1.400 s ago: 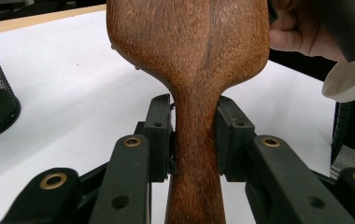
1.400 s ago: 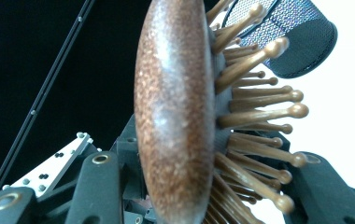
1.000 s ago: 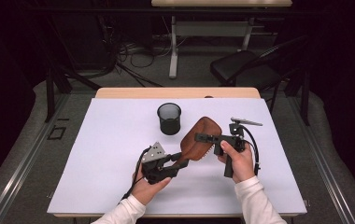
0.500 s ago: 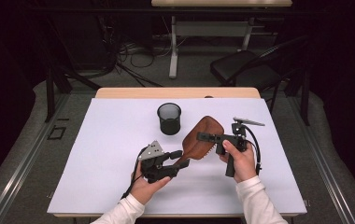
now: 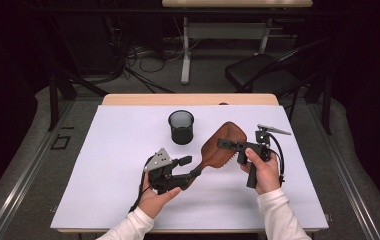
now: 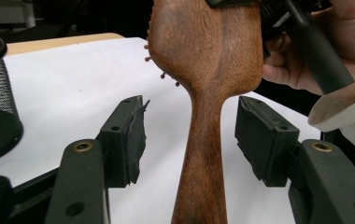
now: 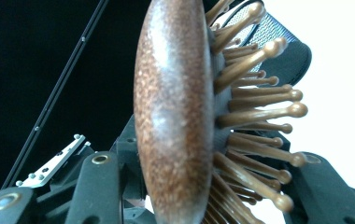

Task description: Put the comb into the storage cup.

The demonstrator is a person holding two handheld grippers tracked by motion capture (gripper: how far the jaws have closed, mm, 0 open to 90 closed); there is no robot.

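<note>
In the high view, a wooden hairbrush (image 5: 221, 146) is held above the white table (image 5: 103, 165), near a black mesh cup (image 5: 181, 127). In the left gripper view, the left gripper (image 6: 189, 140) has its jaws apart, not touching the handle between them. In the right gripper view, the right gripper (image 7: 203, 186) seems clamped on the brush head, though the contact is partly hidden.

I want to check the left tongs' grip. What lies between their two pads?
The hairbrush handle stands between the left tongs' pads, with a bare gap on each side; the left gripper view shows it.
</note>
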